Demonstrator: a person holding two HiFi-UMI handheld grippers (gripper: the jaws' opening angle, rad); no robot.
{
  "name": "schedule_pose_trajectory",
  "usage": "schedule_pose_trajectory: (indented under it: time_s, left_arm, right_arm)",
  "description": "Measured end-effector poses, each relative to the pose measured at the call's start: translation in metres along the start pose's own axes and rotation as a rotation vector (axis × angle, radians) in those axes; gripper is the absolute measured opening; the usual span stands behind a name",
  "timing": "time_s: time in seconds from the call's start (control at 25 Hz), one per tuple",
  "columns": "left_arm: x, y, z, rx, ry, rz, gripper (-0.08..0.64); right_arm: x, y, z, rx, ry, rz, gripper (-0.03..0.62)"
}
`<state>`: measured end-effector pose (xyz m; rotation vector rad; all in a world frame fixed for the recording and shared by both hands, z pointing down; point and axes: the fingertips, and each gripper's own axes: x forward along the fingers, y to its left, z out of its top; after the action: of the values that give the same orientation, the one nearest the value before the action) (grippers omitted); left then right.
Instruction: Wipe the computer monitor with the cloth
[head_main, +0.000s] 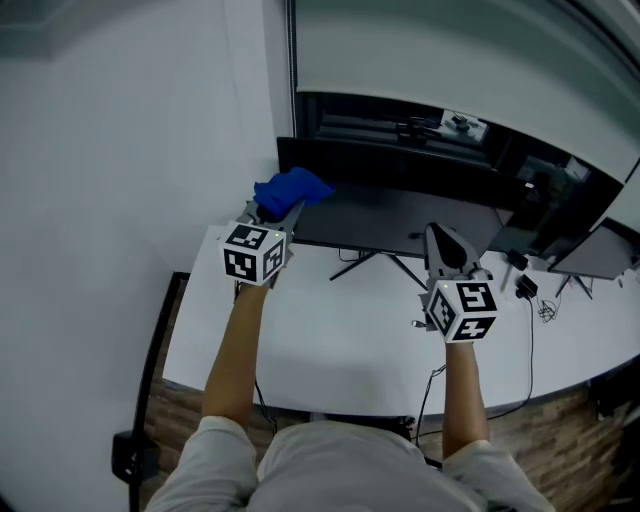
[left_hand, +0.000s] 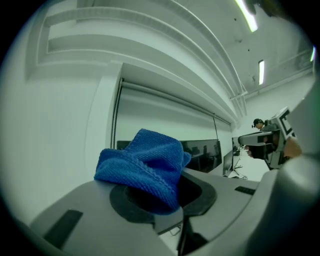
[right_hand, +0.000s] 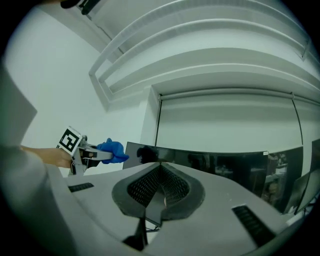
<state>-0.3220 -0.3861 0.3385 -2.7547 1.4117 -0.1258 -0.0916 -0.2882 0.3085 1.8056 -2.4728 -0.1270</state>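
A wide dark computer monitor (head_main: 400, 195) stands on a white desk (head_main: 330, 340), its screen (right_hand: 220, 162) facing me. My left gripper (head_main: 283, 212) is shut on a bunched blue cloth (head_main: 290, 189) and holds it at the monitor's upper left corner. In the left gripper view the blue cloth (left_hand: 147, 165) bulges out from between the closed jaws. My right gripper (head_main: 447, 250) is shut with nothing in it, in front of the monitor's middle right. In the right gripper view the left gripper (right_hand: 82, 152) with the blue cloth (right_hand: 112, 150) shows at the far left.
A white wall (head_main: 120, 150) rises to the left. The monitor's thin black stand legs (head_main: 375, 265) spread on the desk. A second monitor (head_main: 600, 255) and cables (head_main: 530, 300) sit at the right. The desk's front edge (head_main: 300, 405) is close to the person's body.
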Motion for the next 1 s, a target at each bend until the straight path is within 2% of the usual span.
schedule_pose_trajectory:
  time_s: [0.2,0.36,0.6,0.8,1.0]
  left_arm:
    - [-0.025,-0.063,-0.024,-0.048,-0.032,-0.072,0.110]
    - [-0.045,-0.094,-0.026,-0.003,-0.048,-0.073,0.110]
    - [-0.071,-0.139,-0.021,0.063,-0.072,-0.132,0.110]
    - [-0.076,-0.174,-0.022,0.070,-0.076,-0.194,0.110]
    - [-0.074,-0.191,-0.025,0.094,-0.064,-0.226,0.110]
  right_arm:
    - [-0.025,0.001,-0.014,-0.049,0.035,-0.002,0.012]
    - [-0.048,0.000,-0.020,-0.041,0.053,-0.004,0.012]
    - [-0.073,0.004,-0.029,-0.089,0.082,-0.021,0.012]
    - [-0.083,0.008,-0.041,-0.124,0.116,-0.019,0.012]
    - [-0.088,0.007,-0.045,-0.135,0.129,-0.020,0.011]
